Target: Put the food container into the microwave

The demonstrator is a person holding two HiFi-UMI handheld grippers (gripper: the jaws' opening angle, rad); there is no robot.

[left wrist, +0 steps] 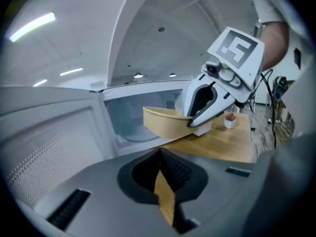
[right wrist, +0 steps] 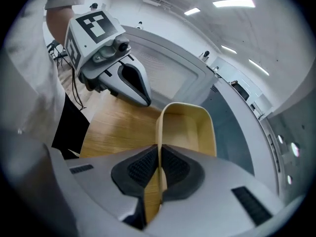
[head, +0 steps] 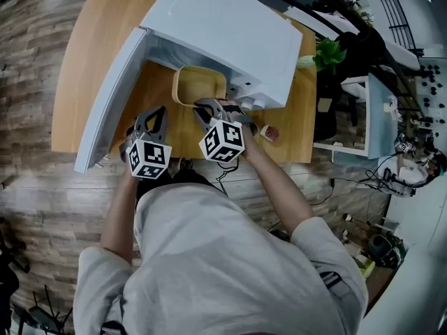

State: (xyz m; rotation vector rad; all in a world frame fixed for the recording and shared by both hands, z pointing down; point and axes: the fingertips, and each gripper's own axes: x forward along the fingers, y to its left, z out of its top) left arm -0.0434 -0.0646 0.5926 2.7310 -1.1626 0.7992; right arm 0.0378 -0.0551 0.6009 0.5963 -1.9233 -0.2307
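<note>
The right gripper (head: 208, 107) is pinching the near rim of the food container (head: 199, 84), mid-frame; the left gripper (head: 156, 114) is hanging shut and empty, left of it.

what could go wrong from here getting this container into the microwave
1. The right gripper pinches the container by one thin wall only, so it may tilt or slip out.
2. The container is right in front of the microwave opening, so its far edge might catch the lower frame.
3. The left gripper, shut and empty, sits near the open door and could knock it.
</note>
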